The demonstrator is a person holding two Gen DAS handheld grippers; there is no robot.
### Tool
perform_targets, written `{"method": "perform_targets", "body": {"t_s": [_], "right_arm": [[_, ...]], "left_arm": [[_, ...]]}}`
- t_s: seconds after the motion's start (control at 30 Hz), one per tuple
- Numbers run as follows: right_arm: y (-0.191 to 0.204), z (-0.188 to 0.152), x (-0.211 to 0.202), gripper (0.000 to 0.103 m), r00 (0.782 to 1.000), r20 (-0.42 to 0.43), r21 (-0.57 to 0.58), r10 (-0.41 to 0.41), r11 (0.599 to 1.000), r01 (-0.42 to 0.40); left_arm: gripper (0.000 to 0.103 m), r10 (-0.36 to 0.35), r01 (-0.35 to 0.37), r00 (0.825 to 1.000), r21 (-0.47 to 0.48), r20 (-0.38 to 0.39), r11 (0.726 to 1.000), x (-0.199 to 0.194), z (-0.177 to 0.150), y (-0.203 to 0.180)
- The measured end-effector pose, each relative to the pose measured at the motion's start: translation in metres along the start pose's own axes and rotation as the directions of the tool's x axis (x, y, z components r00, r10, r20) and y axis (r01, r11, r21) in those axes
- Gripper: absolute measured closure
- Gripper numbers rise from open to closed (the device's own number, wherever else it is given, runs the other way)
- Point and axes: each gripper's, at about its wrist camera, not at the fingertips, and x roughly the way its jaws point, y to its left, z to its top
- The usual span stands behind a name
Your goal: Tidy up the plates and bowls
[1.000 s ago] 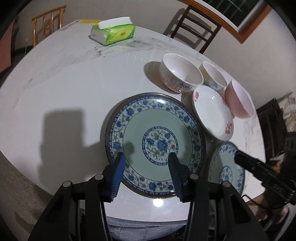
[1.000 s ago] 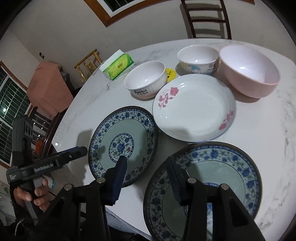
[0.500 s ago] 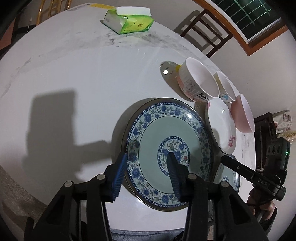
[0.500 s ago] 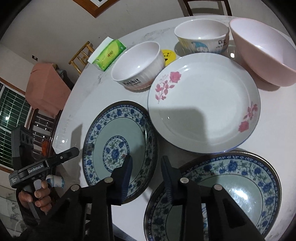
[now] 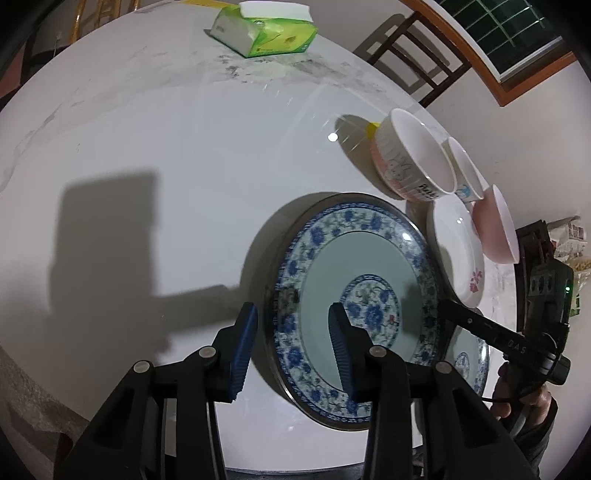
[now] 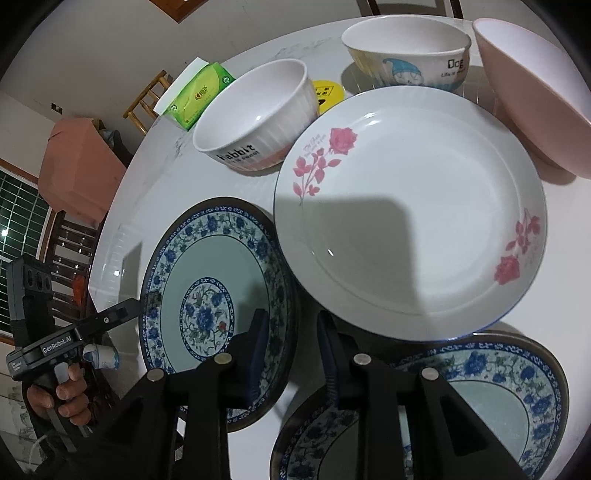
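plates and bowls on a round marble-look table, both grippers at one plate's rim

white round table top with faint grey veining (image 5: 155, 155), glossy, cream walls and wood-framed window behind; dark wooden chair (image 5: 417, 55) at the far side.

- blue-and-white floral plate with pale green centre (image 5: 354, 273), near the table's front edge. left gripper (image 5: 291, 343) straddles its left rim: one blue ribbed finger outside the rim, the other over the plate's inner face. jaws part open and have just been closing; pads not seen pressing on the rim.
- right gripper (image 6: 290, 350) stands over the same plate's (image 6: 207, 280) right rim, one finger above the plate, the other over the gap toward the neighbouring dishes. jaws narrow but apart, just been closing; contact with the rim cannot be told.
- second blue-and-white floral plate (image 6: 480, 398), front right, just beside the first.
- white shallow plate with pink rose prints (image 6: 413, 221), behind both, its edge overlapping them.
- white ribbed bowl lettered "rabbit" (image 6: 255, 118), behind the first plate.
- white bowl with cartoon print (image 6: 406, 55), further back.
- plain pink bowl (image 6: 535, 96), far right.
- yellow round disc (image 6: 327, 94), between the two white bowls.
- green tissue pack (image 5: 262, 29), far side, well apart from the dishes.
- a person's hand (image 6: 62, 395) grips the left gripper's handle.
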Motion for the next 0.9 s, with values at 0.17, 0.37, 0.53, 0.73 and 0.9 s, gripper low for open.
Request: {"method": "perform_targets", "body": {"t_s": [0.17, 0.37, 0.53, 0.73, 0.9], "right_arm": [[0.001, 0.001, 0.005, 0.075, 1.0, -0.013, -0.009, -0.006, 1.0, 0.006], [0.003, 0.004, 0.009, 0.077, 1.0, -0.016, -0.016, -0.011, 1.0, 0.011], [0.013, 0.003, 0.013, 0.086, 0.999, -0.017, -0.044, -0.037, 0.998, 0.036], [0.023, -0.004, 0.011, 0.086, 0.999, 0.001, -0.029, -0.036, 0.999, 0.036], [0.036, -0.009, 0.011, 0.086, 0.999, 0.012, -0.02, -0.033, 0.999, 0.033]], "left_arm": [[0.069, -0.001, 0.0, 1.0, -0.023, -0.021, 1.0, 0.008, 0.001, 0.01], [0.087, -0.008, 0.007, 0.999, -0.01, -0.042, 1.0, 0.016, 0.001, 0.014], [0.09, 0.001, 0.0, 0.999, 0.02, -0.036, 1.0, 0.014, 0.001, 0.012], [0.09, 0.007, -0.007, 1.0, 0.056, 0.001, 0.998, 0.003, 0.001, 0.01], [0.09, 0.024, -0.025, 1.0, 0.073, 0.02, 0.997, -0.008, 0.004, 0.014]]}}
